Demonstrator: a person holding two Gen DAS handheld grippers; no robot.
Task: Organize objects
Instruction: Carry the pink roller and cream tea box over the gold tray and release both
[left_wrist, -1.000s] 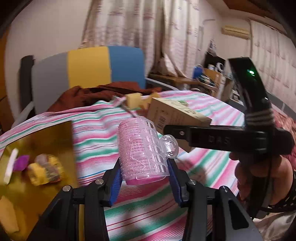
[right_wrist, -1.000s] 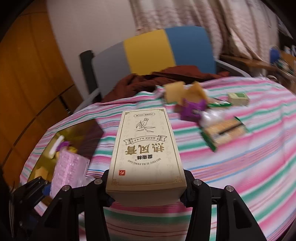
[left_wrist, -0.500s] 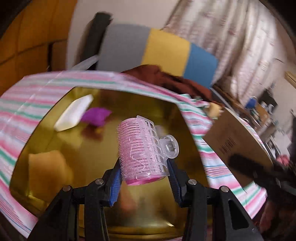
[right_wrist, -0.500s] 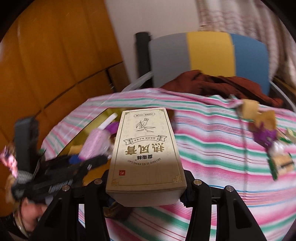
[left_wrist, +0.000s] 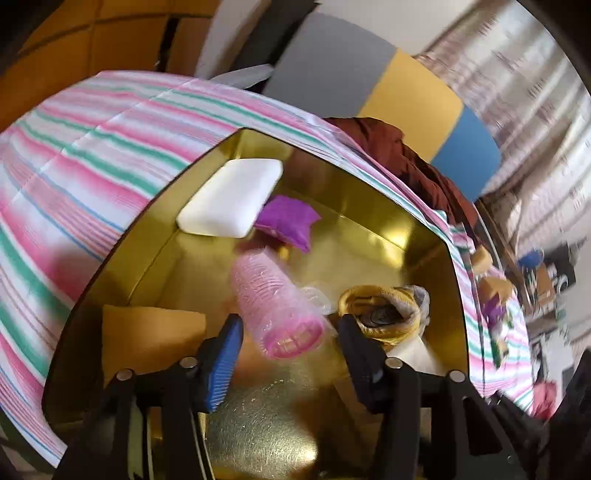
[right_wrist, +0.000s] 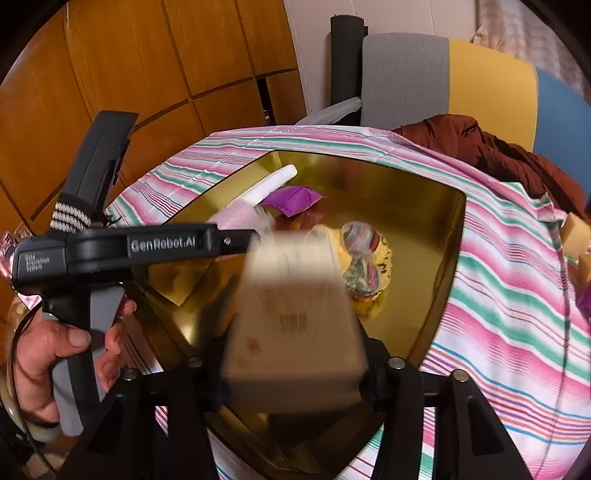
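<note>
A pink hair roller (left_wrist: 275, 299) tips forward, blurred, between the fingers of my left gripper (left_wrist: 289, 325). The jaws are opening, and gaps show between both pads and the roller. Beneath lies a gold tray (left_wrist: 369, 229). In the right wrist view a beige box (right_wrist: 295, 314) smears with motion between the fingers of my right gripper (right_wrist: 295, 354). Those jaws are opening too, and the box is slipping down toward the gold tray (right_wrist: 417, 236). A hand (right_wrist: 55, 343) holds the left gripper's body (right_wrist: 162, 243) at the tray's left side.
In the tray lie a white bar (left_wrist: 231, 197), a purple pouch (left_wrist: 288, 221), a yellow rolled cloth (left_wrist: 384, 310) and an orange pad (left_wrist: 147, 336). A striped tablecloth (right_wrist: 509, 288) surrounds it. Behind stand a grey, yellow and blue chair (right_wrist: 406, 77), brown fabric (right_wrist: 491, 147) and wooden panels (right_wrist: 147, 55).
Both grippers swung left from above the striped cloth to over the gold tray. Their jaws have widened; the roller and the box, firmly clamped before, now come loose and drop.
</note>
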